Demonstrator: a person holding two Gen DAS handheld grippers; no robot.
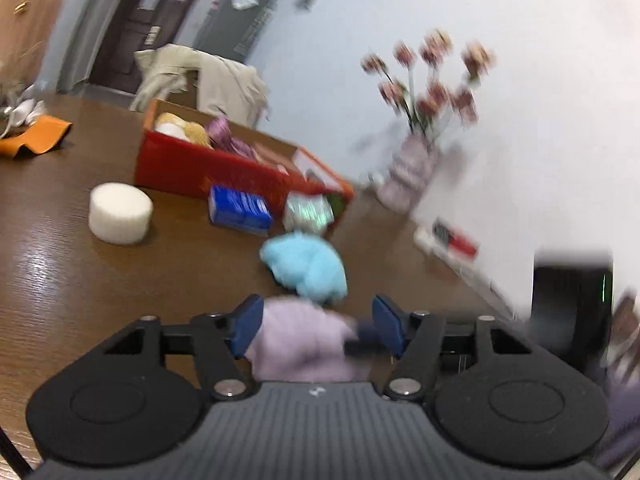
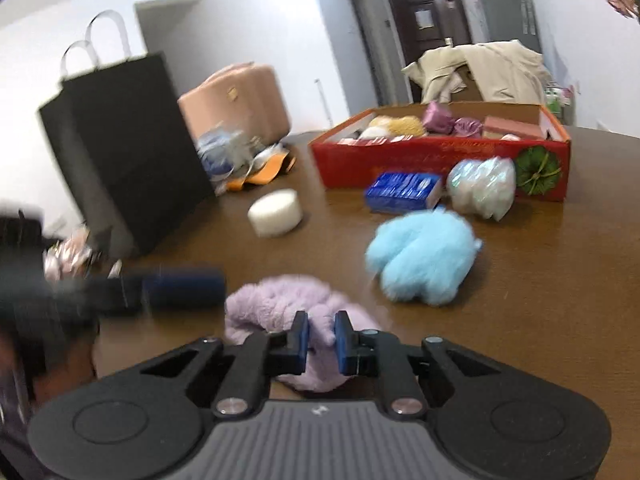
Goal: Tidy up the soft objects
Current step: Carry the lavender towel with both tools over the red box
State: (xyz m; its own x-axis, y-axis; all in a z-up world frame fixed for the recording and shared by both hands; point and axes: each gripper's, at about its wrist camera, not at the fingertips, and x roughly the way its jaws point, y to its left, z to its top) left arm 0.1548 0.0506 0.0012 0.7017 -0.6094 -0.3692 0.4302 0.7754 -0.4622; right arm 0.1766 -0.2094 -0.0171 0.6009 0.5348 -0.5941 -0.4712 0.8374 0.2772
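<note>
**Hand-held grippers meet at the lilac plush cloth**

Both hand-held grippers are at the lilac plush cloth on the brown tabletop. The right hand-held gripper points down at a slant, and its blue pads are nearly together, pinching a fold of the cloth between them. The left hand-held gripper stands about half open; the cloth lies between its pads, and the blur does not let me tell if they press on it.

Behind the cloth, the red cardboard box is open on top. Inside it lie a yellow plush piece, a white soft piece, two shiny purple wrapped items and a pink flat box. Outside, just in front of the box wall, are a blue packet and a clear bag with pale filling. A light blue fluffy toy lies between these and the cloth, and a white round sponge sits apart to the left.

Only the right wrist view shows the black paper bag with loop handles, the pink case behind it, and the left hand-held gripper's blue finger entering from the left side. Only the left wrist view shows the vase of pink flowers by the white wall. Both views show the beige coat over a chair.
</note>
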